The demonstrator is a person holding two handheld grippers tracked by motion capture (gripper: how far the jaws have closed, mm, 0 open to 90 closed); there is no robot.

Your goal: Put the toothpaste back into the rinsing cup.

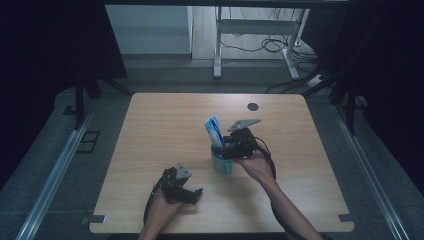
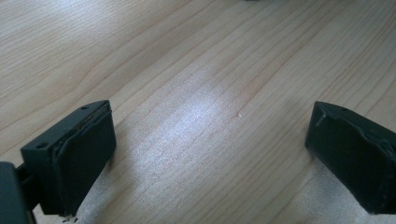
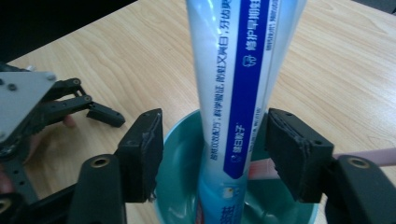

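Observation:
A white and blue toothpaste tube (image 1: 214, 130) (image 3: 238, 93) stands upright in a teal cup (image 1: 220, 165) (image 3: 180, 140) near the middle of the wooden table (image 1: 300, 150). My right gripper (image 1: 223, 148) (image 3: 215, 149) is open over the cup's rim. Its pads (image 3: 142, 154) flank the tube with a gap on each side. A pink stick (image 3: 373, 156) leans out of the cup to the right. My left gripper (image 1: 192, 195) (image 2: 210, 158) rests open near the table's front edge with bare wood between its jaws. It also appears in the right gripper view (image 3: 88, 109), left of the cup.
A small dark round spot (image 1: 253, 106) marks the table near its far edge. Beyond the table stand a white desk frame (image 1: 218, 45) and loose cables (image 1: 270, 45) on the floor. Dark curtains close both sides.

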